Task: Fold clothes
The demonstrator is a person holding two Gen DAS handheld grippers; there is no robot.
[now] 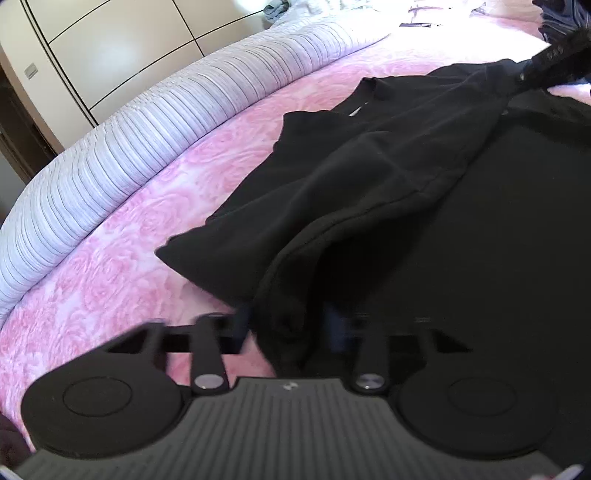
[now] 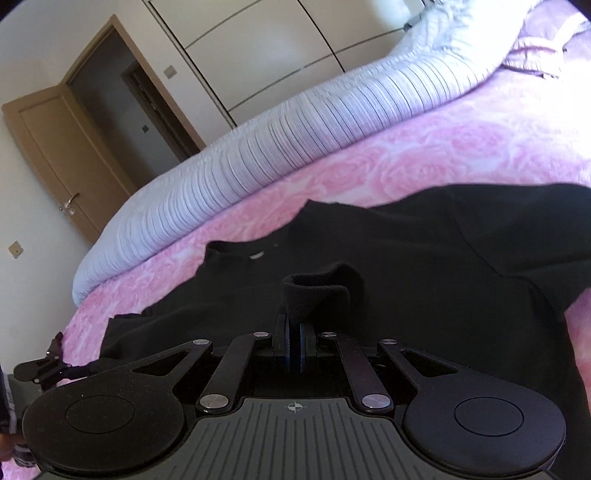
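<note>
A black garment (image 1: 424,192) lies spread on the pink rose-patterned bedspread (image 1: 110,266), with one side folded over its middle. My left gripper (image 1: 291,325) stands open at the garment's near edge, and a fold of black cloth hangs between its blue-padded fingers (image 1: 242,325). In the right wrist view the same garment (image 2: 424,251) fills the middle. My right gripper (image 2: 294,332) is shut on a bunched bit of the black cloth (image 2: 317,291) near the collar. The right gripper also shows at the upper right of the left wrist view (image 1: 554,59).
A striped white duvet roll (image 1: 155,136) runs along the far side of the bed, also in the right wrist view (image 2: 277,147). Other clothes (image 1: 277,9) lie at the far end. A wardrobe (image 2: 277,48) and an open door (image 2: 66,162) stand behind.
</note>
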